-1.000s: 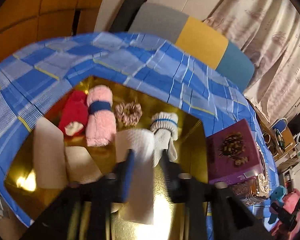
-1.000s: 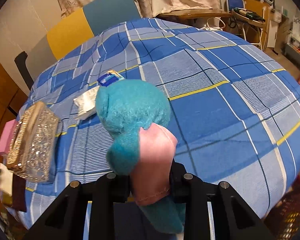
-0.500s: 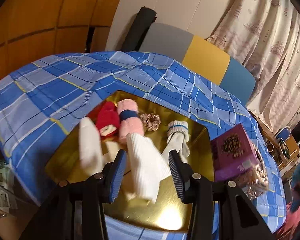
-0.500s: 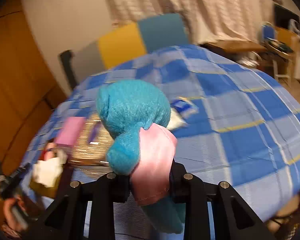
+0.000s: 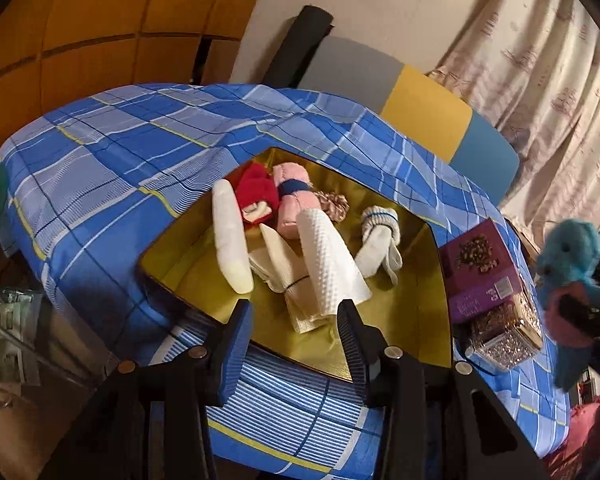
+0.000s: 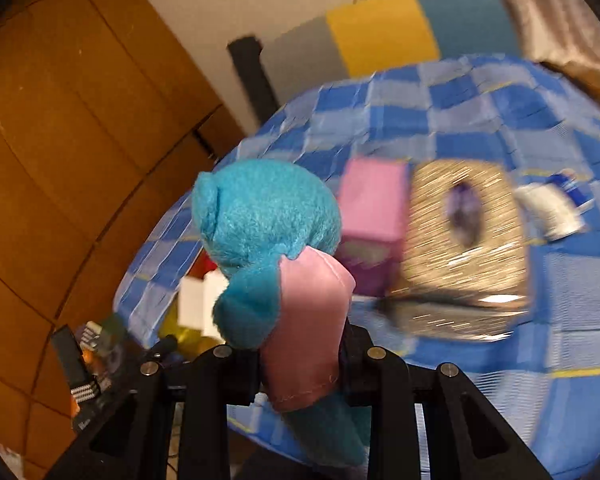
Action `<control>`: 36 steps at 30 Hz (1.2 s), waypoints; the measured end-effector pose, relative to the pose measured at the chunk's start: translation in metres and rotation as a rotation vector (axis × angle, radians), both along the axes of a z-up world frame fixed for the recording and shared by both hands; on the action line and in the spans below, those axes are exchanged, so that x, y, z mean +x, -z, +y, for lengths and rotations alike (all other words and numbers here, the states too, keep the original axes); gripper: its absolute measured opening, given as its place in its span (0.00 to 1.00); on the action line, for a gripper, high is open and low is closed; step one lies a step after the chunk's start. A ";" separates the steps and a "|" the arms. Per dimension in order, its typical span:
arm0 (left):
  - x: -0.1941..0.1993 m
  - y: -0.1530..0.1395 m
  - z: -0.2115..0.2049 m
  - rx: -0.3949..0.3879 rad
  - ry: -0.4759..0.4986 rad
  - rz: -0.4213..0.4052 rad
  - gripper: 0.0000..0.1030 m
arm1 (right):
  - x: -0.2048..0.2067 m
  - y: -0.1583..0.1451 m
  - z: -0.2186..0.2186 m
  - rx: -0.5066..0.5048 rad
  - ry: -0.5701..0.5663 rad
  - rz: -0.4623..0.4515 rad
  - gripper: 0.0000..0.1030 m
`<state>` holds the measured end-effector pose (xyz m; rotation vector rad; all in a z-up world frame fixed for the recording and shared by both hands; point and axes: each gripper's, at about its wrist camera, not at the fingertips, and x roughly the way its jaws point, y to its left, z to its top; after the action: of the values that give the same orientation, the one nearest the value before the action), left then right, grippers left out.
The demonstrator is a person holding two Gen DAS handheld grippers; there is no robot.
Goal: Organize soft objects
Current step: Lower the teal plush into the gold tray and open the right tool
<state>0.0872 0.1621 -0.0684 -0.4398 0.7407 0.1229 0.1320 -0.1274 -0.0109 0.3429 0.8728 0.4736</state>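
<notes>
A gold tray (image 5: 420,320) on the blue checked tablecloth (image 5: 120,160) holds a white waffle towel (image 5: 328,256), a white roll (image 5: 230,240), a folded cloth (image 5: 280,264), a red hat (image 5: 256,196), a pink roll with a blue band (image 5: 292,192), a scrunchie (image 5: 334,204) and a white glove (image 5: 380,240). My left gripper (image 5: 294,310) hovers open over the tray's near edge, with nothing between its fingers. My right gripper (image 6: 300,364) is shut on a teal plush toy (image 6: 260,216) in a pink dress. The left wrist view shows the same plush toy (image 5: 572,256) in the air at the far right.
A purple box (image 5: 480,268) and a glittery gold box (image 5: 504,336) stand right of the tray. Small packets (image 6: 552,208) lie further along the cloth. A grey, yellow and teal chair (image 5: 420,108) stands behind the table, with wood panelling on the left.
My left gripper let go of the white towel, opened and drew back from the tray. My right gripper swung left with the plush toy, towards the boxes and the tray.
</notes>
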 end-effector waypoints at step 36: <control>-0.002 0.000 0.024 -0.021 -0.084 0.010 0.43 | 0.024 0.061 0.118 -0.123 0.025 0.101 0.48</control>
<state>0.0849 0.1865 -0.0684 -0.4902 0.7343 0.1963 0.1565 -0.0094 -0.0724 0.2662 0.9896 0.3800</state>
